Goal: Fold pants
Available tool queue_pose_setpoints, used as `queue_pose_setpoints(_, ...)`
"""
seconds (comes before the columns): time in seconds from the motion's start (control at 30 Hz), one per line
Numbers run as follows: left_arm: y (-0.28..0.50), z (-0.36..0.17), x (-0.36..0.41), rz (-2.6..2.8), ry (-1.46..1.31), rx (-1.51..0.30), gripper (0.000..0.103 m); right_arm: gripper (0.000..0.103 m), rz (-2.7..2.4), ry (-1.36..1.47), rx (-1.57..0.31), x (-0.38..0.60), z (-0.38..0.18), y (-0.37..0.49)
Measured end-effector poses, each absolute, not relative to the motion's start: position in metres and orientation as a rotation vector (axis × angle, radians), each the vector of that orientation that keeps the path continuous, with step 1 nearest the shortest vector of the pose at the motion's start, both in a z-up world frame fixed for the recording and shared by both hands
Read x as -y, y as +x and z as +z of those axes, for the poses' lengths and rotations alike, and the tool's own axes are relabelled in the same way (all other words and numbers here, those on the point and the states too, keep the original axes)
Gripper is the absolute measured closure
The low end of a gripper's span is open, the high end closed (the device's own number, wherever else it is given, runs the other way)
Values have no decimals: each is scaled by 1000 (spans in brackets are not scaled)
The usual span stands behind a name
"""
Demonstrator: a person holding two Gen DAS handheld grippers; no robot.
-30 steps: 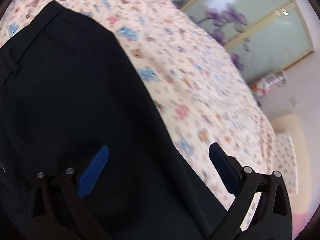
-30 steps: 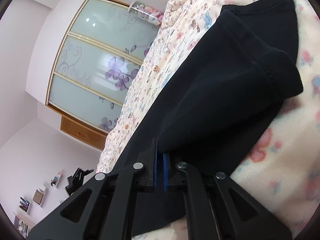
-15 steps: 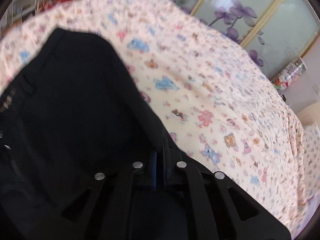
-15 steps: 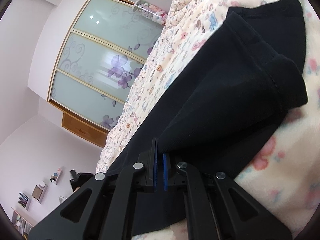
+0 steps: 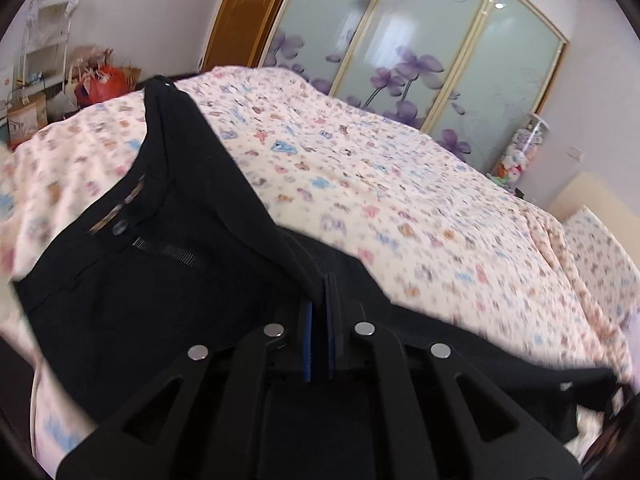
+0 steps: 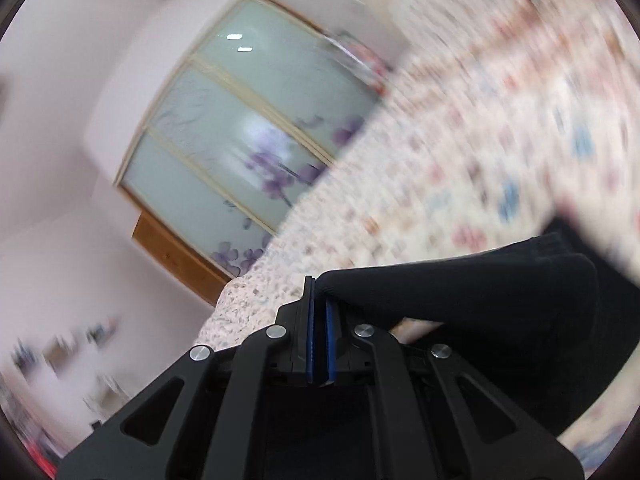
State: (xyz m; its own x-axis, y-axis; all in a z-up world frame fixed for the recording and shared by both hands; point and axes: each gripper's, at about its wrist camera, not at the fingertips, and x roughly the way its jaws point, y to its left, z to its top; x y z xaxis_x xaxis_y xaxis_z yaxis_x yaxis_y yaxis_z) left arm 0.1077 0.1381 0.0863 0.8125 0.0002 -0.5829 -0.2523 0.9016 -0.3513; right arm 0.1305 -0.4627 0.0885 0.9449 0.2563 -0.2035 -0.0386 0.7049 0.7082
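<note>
Black pants (image 5: 160, 264) lie on a bed with a pale, animal-print cover (image 5: 400, 184). In the left wrist view the waistband with its button and zip faces up at the left, and my left gripper (image 5: 319, 300) is shut on a raised fold of the black cloth at the waist's right side. In the right wrist view, which is blurred, my right gripper (image 6: 319, 304) is shut on the pants (image 6: 500, 300) at a leg end, whose cloth hangs lifted off the bed to the right.
Sliding wardrobe doors with purple flowers (image 5: 420, 52) stand beyond the bed. A white shelf and bags with a red item (image 5: 96, 84) sit at the far left. A jar of soft toys (image 5: 520, 152) stands at the right by a pillow (image 5: 600, 248).
My left gripper closed on the pants' waist edge and pulled it up and across the bed. The right gripper rose with the leg end, rolling, and its view has blurred.
</note>
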Motion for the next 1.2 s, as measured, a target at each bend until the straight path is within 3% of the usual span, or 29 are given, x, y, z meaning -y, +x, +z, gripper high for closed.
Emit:
queue_pose_setpoints(0.13, 56, 41, -145, 120, -484, -666, 94, 98, 54, 675, -451, 458, 58, 97)
queue_pose_setpoints(0.23, 49, -3, -147, 112, -510, -758, 94, 98, -5, 785, -650, 471, -4, 84)
queue_pose_setpoints(0.33, 42, -7, -148, 92, -512, -695, 91, 97, 5, 874, -681, 476, -22, 68)
queue_pose_setpoints(0.4, 42, -5, -146, 72, -503, -686, 77, 95, 9, 907, -677, 478, -17, 61)
queue_pose_setpoints(0.43, 42, -4, -143, 54, -494, -677, 64, 91, 17, 929, -675, 479, -14, 60)
queue_pose_setpoints(0.47, 41, -3, -141, 45, -480, -669, 49, 83, 18, 971, -666, 484, -12, 59)
queue_pose_setpoints(0.5, 39, -1, -136, 42, -454, -656, 41, 75, 14, 999, -658, 487, -10, 57)
queue_pose_setpoints(0.53, 36, 1, -132, 53, -425, -638, 29, 52, 6, 1032, -640, 492, -9, 55)
queue_pose_setpoints(0.57, 33, 2, -128, 59, -400, -620, 21, 40, -6, 1062, -616, 497, -6, 53)
queue_pose_setpoints(0.63, 28, 3, -126, 56, -381, -601, 16, 41, -38, 1084, -572, 504, -2, 50)
queue_pose_setpoints(0.77, 22, 1, -128, 29, -410, -577, 14, 56, -141, 1142, -609, 514, -6, 55)
queue_pose_setpoints(0.9, 20, -2, -131, 18, -419, -569, 13, 58, -199, 1141, -628, 508, -11, 68)
queue_pose_setpoints(0.93, 20, -2, -131, 17, -417, -570, 13, 63, -205, 1145, -619, 509, -12, 69)
queue_pose_setpoints(1.03, 20, -3, -130, 14, -415, -573, 12, 99, -239, 1054, -600, 517, -5, 85)
queue_pose_setpoints(1.2, 19, -6, -131, 9, -417, -573, 12, 99, -210, 711, -435, 496, 46, 76)
